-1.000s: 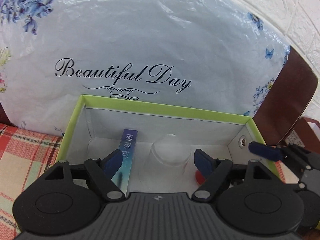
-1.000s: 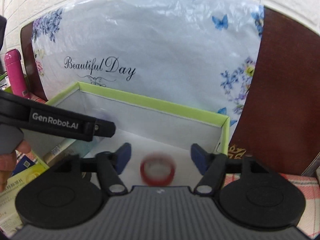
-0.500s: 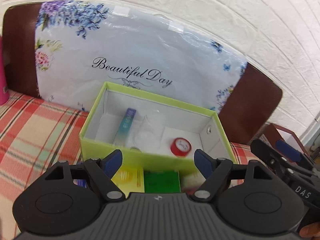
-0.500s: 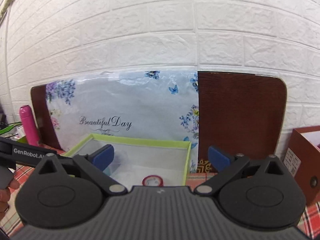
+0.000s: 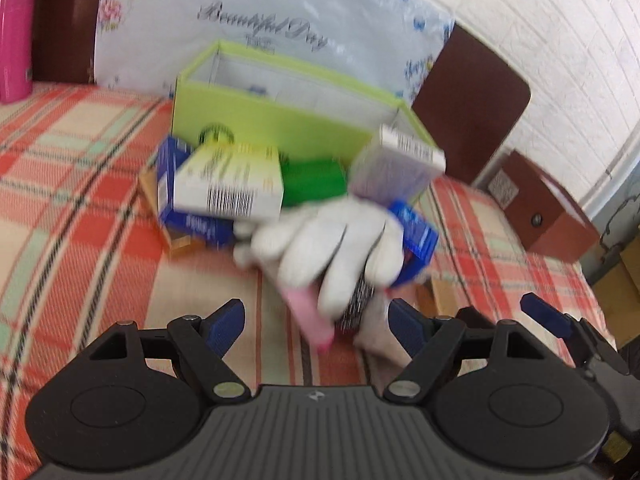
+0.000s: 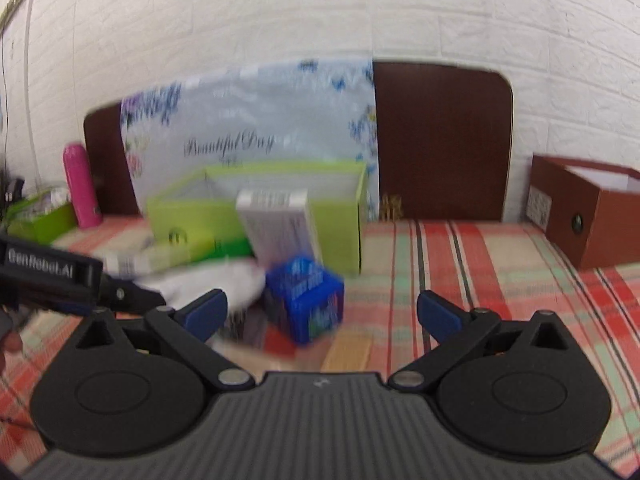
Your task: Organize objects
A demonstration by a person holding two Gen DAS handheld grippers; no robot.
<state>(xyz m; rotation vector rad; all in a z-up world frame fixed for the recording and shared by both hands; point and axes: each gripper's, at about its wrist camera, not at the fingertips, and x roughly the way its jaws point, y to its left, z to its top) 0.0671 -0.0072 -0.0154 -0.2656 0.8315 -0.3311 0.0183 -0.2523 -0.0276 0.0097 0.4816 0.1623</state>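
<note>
Lime-green card forms the open box (image 5: 280,120) that stands on the plaid cloth (image 5: 80,200) in front of a flowered plastic bag (image 5: 260,12) printed "Beautiful Day", which leans against a dark brown board (image 6: 440,140) and the white brick wall (image 6: 320,8). Loose things to be sorted lie heaped just in front of the box: a yellow-and-white carton with a barcode (image 5: 230,184), a green packet (image 5: 314,180) behind it, a pale grey carton (image 5: 396,168) leaning against the box's right corner, a blue box (image 6: 306,298), a white glove (image 5: 332,240) lying over something pink (image 5: 308,316), and flatter blue and orange packs under the yellow carton; blur hides their labels. The left gripper (image 5: 316,320) hangs above the cloth just short of the glove, its jaws spread and nothing pressed between its blue pads. The right gripper (image 6: 322,310) is spread wider, its jaws empty, with the blue box ahead of them and apart from both pads. A pink bottle (image 6: 82,186) stands at the far left, and a brown box (image 6: 592,216) sits well apart on the right.
</note>
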